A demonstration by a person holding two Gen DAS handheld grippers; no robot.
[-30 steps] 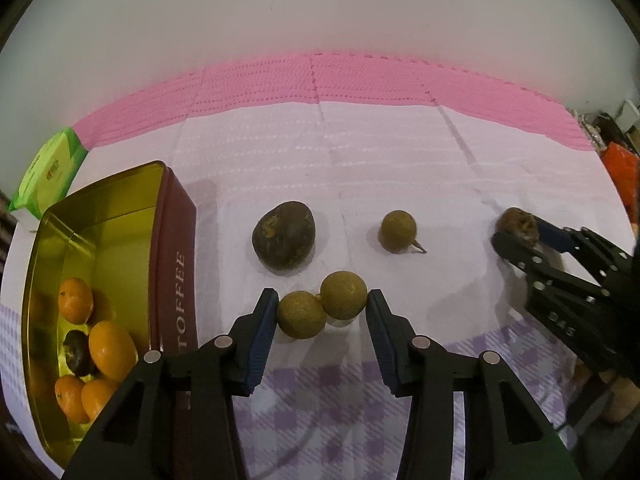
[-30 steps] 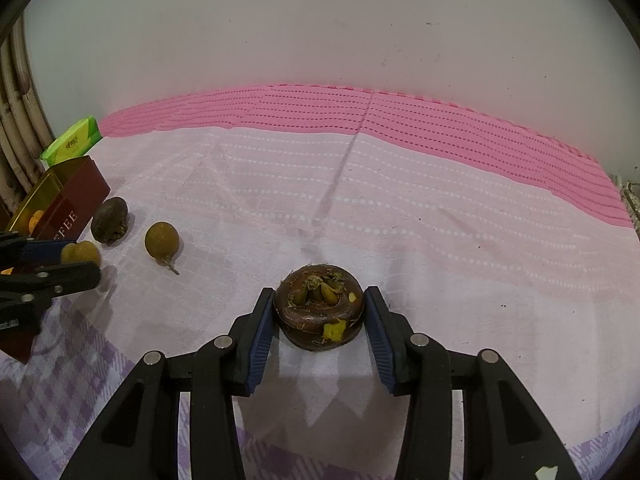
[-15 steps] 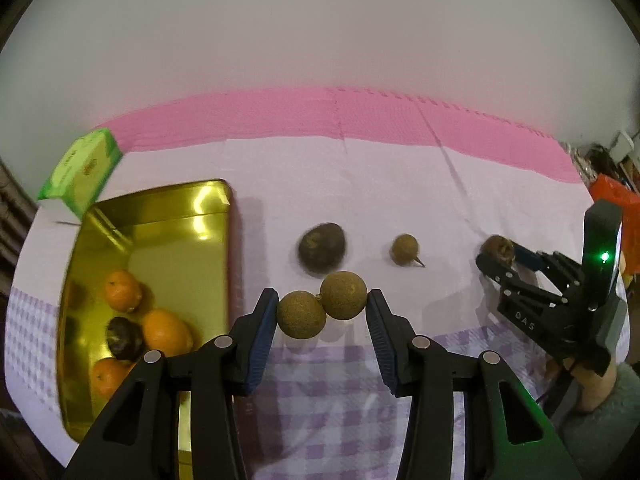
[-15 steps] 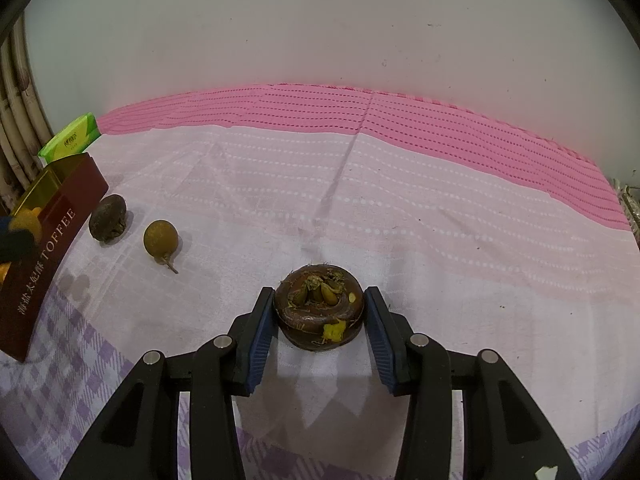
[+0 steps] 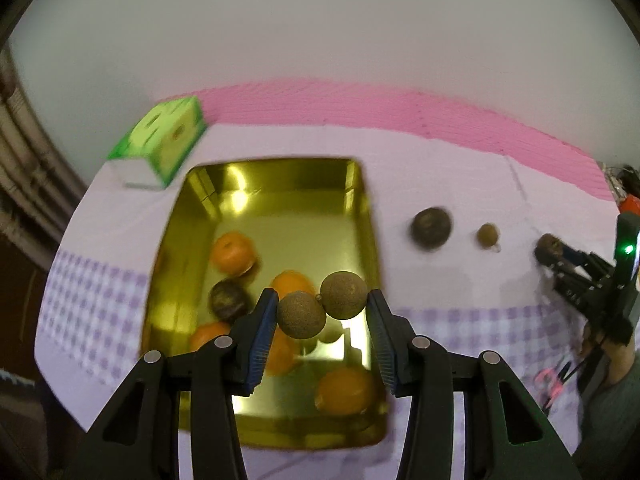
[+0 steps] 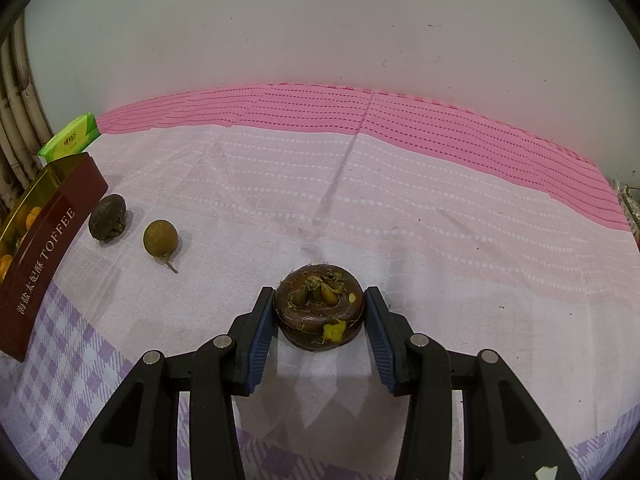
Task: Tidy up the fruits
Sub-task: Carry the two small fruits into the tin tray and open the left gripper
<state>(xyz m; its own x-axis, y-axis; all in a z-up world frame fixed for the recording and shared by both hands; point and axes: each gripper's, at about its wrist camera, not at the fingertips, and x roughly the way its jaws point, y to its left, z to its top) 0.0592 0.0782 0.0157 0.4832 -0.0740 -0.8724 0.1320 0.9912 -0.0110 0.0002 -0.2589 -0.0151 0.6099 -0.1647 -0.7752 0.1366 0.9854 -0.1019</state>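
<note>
A: Left tongs (image 5: 322, 312) clamped on a pair of round, rough-skinned brown fruits (image 5: 323, 307), two matte balls joined side by side, pinched between the ribbed blue pads (image 5: 262, 332); they hang right over the gold tin (image 5: 362, 200).

B: And that tin is shiny, mirror-bright metal, rectangular with rounded corners; inside lie smooth orange citrus (image 5: 233, 252) and one dark wrinkled fruit (image 5: 229, 300); the picture is smeared, so the count is hard to tell.

A: Over on the right, the right tongs (image 6: 319, 312) grip a squat, ring-shaped dark brown fruit (image 6: 319, 312), fibrous green bits in its hollow and a yellow patch on its side; it sits on the cloth.

B: The cloth (image 6: 400, 220) is soft pale pink with dotted white rows, a deeper pink band at the back, lilac checks at the front; creases run through it.

A: Two loose fruits lie well apart from the right tongs, near the tin's maroon side lettered TOFFEE: a dark shrivelled one (image 6: 107, 217) just beside the tin, then a round olive-brown one with a short stem (image 6: 160, 239).

B: A green box (image 5: 160, 140) stands behind the tin by the plain white wall (image 6: 320, 20); nothing lies between either tongs and its fruit.
</note>
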